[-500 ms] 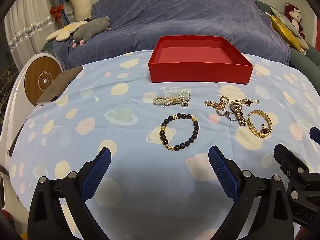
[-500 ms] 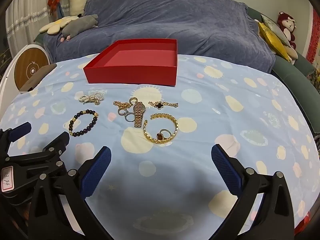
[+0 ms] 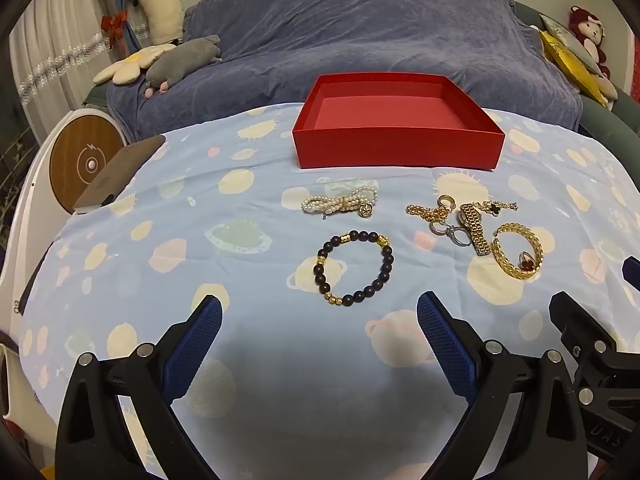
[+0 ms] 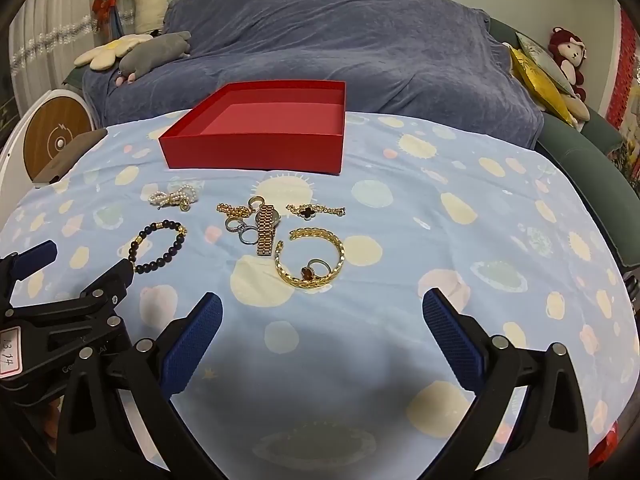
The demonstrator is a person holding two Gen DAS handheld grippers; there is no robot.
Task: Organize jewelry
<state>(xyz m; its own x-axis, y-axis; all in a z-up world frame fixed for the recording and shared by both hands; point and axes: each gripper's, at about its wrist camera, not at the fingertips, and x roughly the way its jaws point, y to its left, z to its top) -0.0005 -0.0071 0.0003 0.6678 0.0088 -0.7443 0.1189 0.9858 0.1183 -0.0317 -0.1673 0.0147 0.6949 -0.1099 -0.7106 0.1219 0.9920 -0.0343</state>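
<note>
An empty red box (image 3: 398, 148) (image 4: 256, 152) stands at the far side of a blue patterned cloth. In front of it lie a pearl bow piece (image 3: 340, 204) (image 4: 174, 197), a dark bead bracelet (image 3: 385, 270) (image 4: 138, 243), a tangle of gold chains, rings and a watch band (image 3: 460, 220) (image 4: 266, 226), and a gold bangle (image 3: 505, 262) (image 4: 336, 269) with a red-stone ring inside it. My left gripper (image 3: 318, 316) hovers open just short of the bead bracelet. My right gripper (image 4: 322, 314) hangs open just short of the gold bangle. Nothing sits between either pair of fingers.
A blue-covered sofa (image 3: 360, 48) with plush toys (image 3: 180, 64) backs the table. A round wooden-faced device (image 3: 84, 164) and a brown pad (image 3: 120, 172) sit at the left edge. Yellow cushions and a red plush (image 4: 560, 64) lie at the right.
</note>
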